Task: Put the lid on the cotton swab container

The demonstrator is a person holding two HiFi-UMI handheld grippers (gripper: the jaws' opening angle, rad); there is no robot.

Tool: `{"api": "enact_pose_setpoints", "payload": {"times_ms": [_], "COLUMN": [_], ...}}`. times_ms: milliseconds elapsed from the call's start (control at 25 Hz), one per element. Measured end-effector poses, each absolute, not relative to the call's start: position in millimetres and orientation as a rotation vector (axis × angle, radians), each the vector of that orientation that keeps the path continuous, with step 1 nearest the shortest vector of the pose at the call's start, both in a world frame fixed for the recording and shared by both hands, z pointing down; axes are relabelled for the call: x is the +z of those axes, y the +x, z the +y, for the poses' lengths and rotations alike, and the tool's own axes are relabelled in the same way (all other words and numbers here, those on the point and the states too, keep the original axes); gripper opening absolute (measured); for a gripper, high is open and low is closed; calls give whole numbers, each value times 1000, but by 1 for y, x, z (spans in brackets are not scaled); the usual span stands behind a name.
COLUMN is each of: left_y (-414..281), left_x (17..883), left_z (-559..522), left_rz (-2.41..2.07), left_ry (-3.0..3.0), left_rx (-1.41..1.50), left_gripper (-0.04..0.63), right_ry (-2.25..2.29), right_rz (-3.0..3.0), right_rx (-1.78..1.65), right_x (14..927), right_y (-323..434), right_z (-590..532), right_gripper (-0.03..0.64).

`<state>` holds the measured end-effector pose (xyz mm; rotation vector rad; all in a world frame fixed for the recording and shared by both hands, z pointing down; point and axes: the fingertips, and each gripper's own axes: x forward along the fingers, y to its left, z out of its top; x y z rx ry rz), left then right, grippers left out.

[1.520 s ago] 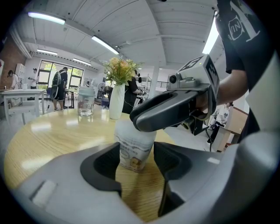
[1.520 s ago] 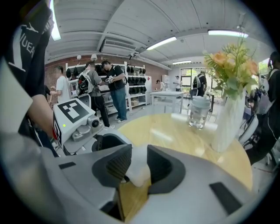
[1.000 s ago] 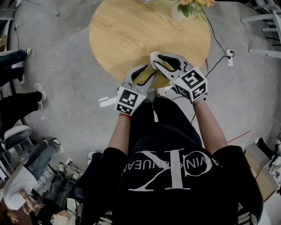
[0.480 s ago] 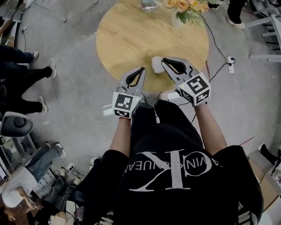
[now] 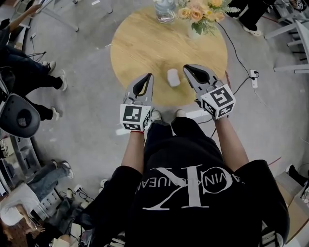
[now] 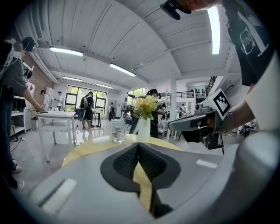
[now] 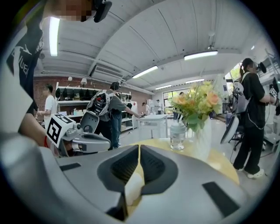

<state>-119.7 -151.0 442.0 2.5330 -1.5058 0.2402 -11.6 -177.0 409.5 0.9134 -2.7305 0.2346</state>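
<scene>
A small white rounded piece (image 5: 173,77) lies on the round wooden table (image 5: 145,43), near its front edge. It sits between my two grippers, and neither touches it. My left gripper (image 5: 147,76) is to its left, jaws shut and empty; in the left gripper view (image 6: 138,144) they meet at the tips. My right gripper (image 5: 186,67) is to its right, jaws closing to a thin slit with nothing between them (image 7: 139,146). The white piece (image 7: 132,186) shows below those jaws. A clear glass jar (image 5: 164,8) stands at the table's far edge.
A vase of flowers (image 5: 199,14) stands next to the jar at the back of the table. Several people stand or sit around the room. A dark chair (image 5: 19,116) is at the left. Cables and a power strip (image 5: 252,72) lie on the floor to the right.
Both grippers have gone from open to shut. The right gripper, which straddled the white piece a second ago, has drawn back to its right, leaving it on the table.
</scene>
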Motion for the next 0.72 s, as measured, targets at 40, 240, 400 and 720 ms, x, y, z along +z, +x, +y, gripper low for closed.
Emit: {"api": "enact_pose_setpoints", "payload": {"times_ms": [40,240,400,720], "left_y": [-122,-134,-143,-157], "left_x": [439,424,410,387], "left_z": [-152,-158,-164,-172], "left_rz": [-1519,-1592,-1642,-1720], "left_ry": [2532,2529,2529,2521], "left_rx": [235,214,186,150], "left_gripper": [11,11,11,11], "right_ry": [925,978,1021,1057], "right_rz": [-2739,-2777,-2803,-2839], "right_rx": [231,213,202,174], "right_x": [406,392,381,363], "right_y": [-11,-5,-1,3], "right_z": [-178,-186,-193,-201], "right_gripper": [23,21,20,18]}}
